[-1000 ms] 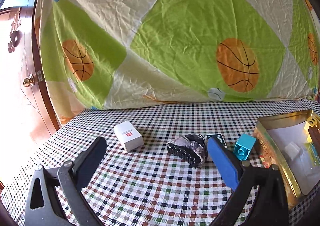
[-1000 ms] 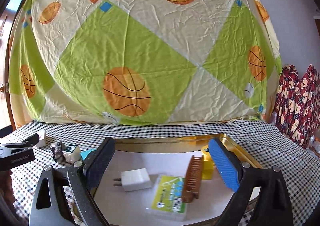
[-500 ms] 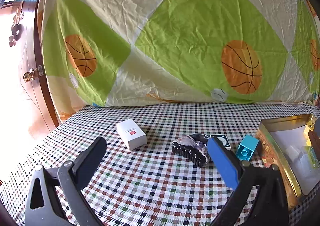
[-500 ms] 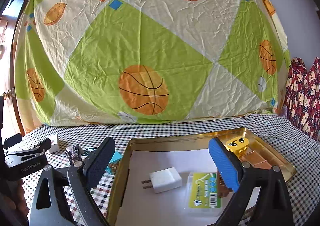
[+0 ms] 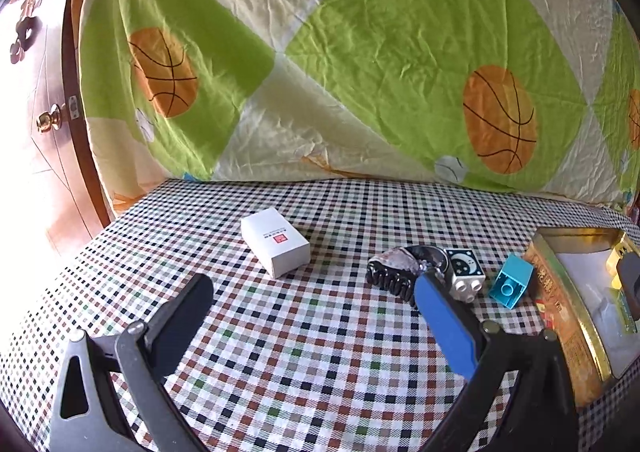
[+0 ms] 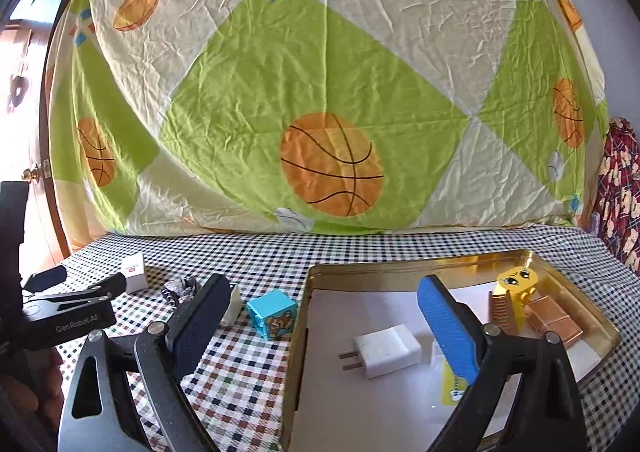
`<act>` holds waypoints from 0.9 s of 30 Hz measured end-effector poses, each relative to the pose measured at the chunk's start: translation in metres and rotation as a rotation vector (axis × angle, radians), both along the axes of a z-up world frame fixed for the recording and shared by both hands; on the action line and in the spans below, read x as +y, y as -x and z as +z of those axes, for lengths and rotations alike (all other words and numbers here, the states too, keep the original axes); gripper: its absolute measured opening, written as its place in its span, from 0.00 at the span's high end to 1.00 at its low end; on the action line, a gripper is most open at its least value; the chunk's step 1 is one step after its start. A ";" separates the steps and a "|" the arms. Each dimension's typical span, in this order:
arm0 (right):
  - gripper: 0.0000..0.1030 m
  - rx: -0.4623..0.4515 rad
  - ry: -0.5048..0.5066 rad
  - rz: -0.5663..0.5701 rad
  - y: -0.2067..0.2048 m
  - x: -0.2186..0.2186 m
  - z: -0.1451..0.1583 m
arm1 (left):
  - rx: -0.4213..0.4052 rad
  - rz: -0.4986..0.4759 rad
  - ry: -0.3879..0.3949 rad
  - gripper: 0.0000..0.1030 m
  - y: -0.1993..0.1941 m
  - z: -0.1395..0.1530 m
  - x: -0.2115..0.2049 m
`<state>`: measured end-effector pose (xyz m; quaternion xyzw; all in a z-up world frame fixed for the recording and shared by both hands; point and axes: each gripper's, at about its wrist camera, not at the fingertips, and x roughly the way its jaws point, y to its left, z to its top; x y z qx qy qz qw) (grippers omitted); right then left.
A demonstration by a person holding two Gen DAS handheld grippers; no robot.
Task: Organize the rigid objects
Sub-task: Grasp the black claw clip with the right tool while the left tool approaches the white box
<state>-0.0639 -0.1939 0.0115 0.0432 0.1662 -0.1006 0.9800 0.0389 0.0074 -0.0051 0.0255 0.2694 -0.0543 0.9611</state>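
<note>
White carton [image 5: 276, 242] left of centre in the left wrist view, lying on the checked table [image 5: 280, 352], well apart from the rest. Right of it, a black hair claw [image 5: 390, 278] touching a grey block with a moon face [image 5: 464, 272]; just beside that, a turquoise brick [image 5: 512, 286], near the gold tin tray [image 5: 560, 312] at the right edge. Left tool [image 5: 312, 292] low in frame, spread wide, empty, black finger at lower left, blue finger at lower right.

Right wrist view: left tool [image 6: 72, 292] at the left edge, then carton [image 6: 134, 271], claw [image 6: 180, 288], turquoise brick [image 6: 273, 314] with a bear picture, close to the tray [image 6: 400, 270]. Inside the tray: white plug adapter [image 6: 384, 350] at centre, a yellow-labelled packet [image 6: 452, 384] partly hidden, brown comb [image 6: 502, 312], yellow figure with a face [image 6: 516, 282], copper-coloured block [image 6: 554, 322] at right. Right tool [image 6: 320, 300] spread wide, empty, straddling the tray's left wall.
</note>
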 end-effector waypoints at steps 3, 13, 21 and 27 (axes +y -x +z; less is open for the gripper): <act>0.07 0.018 0.001 0.047 -0.003 0.006 -0.002 | 0.017 -0.013 -0.020 0.01 -0.006 -0.002 0.002; 0.07 0.090 0.033 0.171 -0.034 0.040 -0.008 | 0.020 0.105 -0.065 0.01 -0.034 -0.004 0.033; 0.09 0.209 0.070 0.284 -0.094 0.085 -0.019 | 0.103 0.195 0.034 0.01 -0.066 -0.011 0.084; 0.11 0.310 0.082 0.358 -0.138 0.107 -0.031 | 0.158 0.228 0.042 0.01 -0.090 -0.020 0.101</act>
